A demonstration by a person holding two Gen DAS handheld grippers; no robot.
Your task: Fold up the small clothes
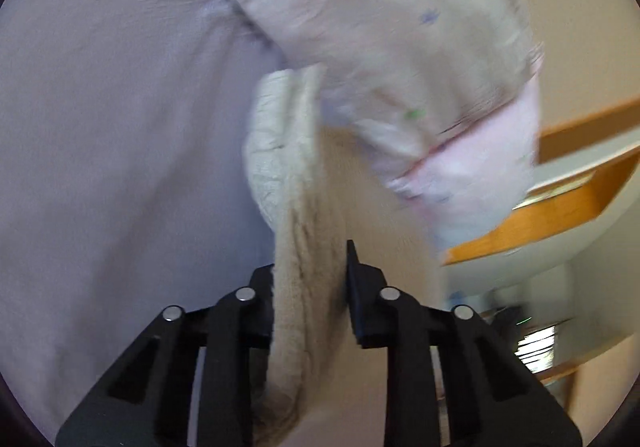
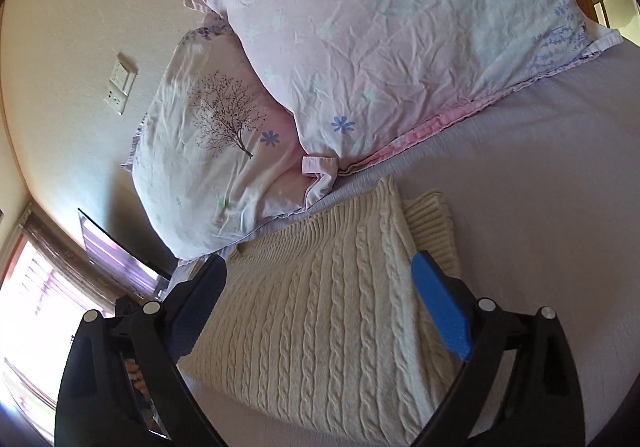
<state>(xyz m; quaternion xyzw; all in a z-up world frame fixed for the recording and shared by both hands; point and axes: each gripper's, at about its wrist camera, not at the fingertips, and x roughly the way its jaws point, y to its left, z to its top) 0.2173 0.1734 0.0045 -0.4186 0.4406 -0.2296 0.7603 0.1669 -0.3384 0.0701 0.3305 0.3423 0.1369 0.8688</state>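
So this looks like mid-fold on a cream cable-knit sweater (image 2: 320, 307) lying on a bed (image 2: 540, 167) with a lilac sheet, right up near two floral pillows (image 2: 400, 27) at the head end. The left gripper (image 1: 310, 287) is clamped down on a bunched strip of the cream knit (image 1: 292, 207); the fabric runs between its fingers and up away from the camera, so my guess is it's lifting a sleeve or an edge to carry it over the body of the sweater. That view is pretty blurry, so I can't say exactly which part of the garment it has. The right gripper (image 2: 320, 307) is wide open, hovering over the flat part of the sweater with nothing between its blue pads (image 2: 440, 307), and it doesn't seem to be touching the knit. In the right wrist view the body already looks squared up, with a ribbed edge (image 2: 432, 223) poking out on the far side, so I'd say the fold is maybe halfway. Next move probably needs the left one to lay its piece flat across the body without dragging the rest, while the right one pins or smooths the knit. Chunky knit like this tends to slump and spring back, so a slow release would help.
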